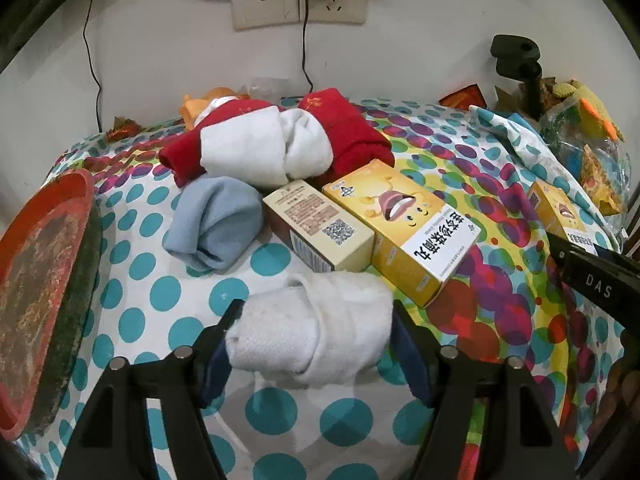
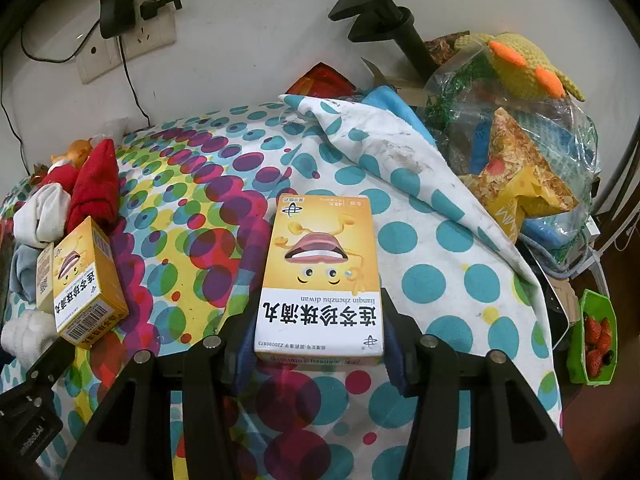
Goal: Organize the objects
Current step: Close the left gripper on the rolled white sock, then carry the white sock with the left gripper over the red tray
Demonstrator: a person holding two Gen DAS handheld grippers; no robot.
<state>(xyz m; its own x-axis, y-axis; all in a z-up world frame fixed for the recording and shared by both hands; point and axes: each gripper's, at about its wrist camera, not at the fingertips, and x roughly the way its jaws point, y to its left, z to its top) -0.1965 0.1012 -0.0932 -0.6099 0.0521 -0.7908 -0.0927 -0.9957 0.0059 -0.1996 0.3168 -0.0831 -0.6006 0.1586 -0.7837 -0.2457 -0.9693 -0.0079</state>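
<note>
My left gripper (image 1: 316,320) is shut on a rolled white sock (image 1: 312,328) low over the dotted tablecloth (image 1: 160,248). Beyond it lie a grey-blue sock (image 1: 216,220), a red-and-white sock bundle (image 1: 272,144), a beige box (image 1: 316,228) and a yellow medicine box (image 1: 404,228). My right gripper (image 2: 318,320) is shut on a second yellow medicine box (image 2: 320,276), which lies flat on the cloth. The first yellow box (image 2: 86,284) and the socks (image 2: 60,200) show at the left of the right wrist view.
A red round tray (image 1: 44,280) stands at the left edge. A folded-up cloth corner (image 2: 400,168), plastic bags with a knitted yellow toy (image 2: 520,64), a black clamp post (image 2: 400,28) and a green tub of strawberries (image 2: 596,340) crowd the right side. Wall sockets with cables (image 1: 304,4) are behind.
</note>
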